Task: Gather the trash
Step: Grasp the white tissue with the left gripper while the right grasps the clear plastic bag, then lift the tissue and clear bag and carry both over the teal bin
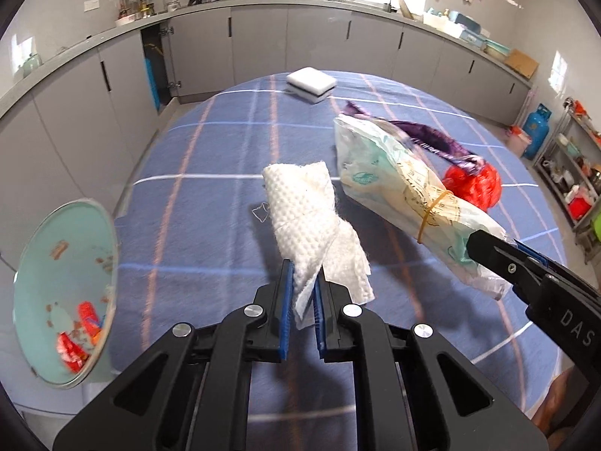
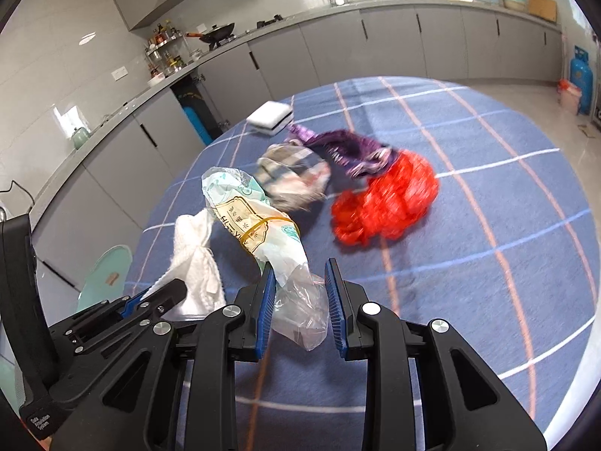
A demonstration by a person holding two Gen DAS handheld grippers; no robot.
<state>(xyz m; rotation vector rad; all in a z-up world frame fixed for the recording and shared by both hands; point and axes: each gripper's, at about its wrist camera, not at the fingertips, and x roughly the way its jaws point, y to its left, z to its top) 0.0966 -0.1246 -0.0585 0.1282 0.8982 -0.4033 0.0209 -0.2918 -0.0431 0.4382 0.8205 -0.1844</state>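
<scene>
Towel wad (image 1: 311,221) clamped in my left gripper (image 1: 300,300); right gripper (image 2: 298,293) pinched plastic bag (image 2: 263,236), both lifted for bin (image 1: 64,293) at 8 o'clock

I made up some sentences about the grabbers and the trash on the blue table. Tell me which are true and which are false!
1. The left gripper is pinching a white paper towel. True.
2. The plastic bag between the right gripper's fingers has a yellow rubber band around it. True.
3. The red bag is held by a gripper. False: it lies on the blue checked tablecloth, with no gripper on it.
4. The round bin beside the table has nothing in it. False: red wrappers and scraps lie inside.
5. A white sponge sits at the table's far edge. True.
</scene>
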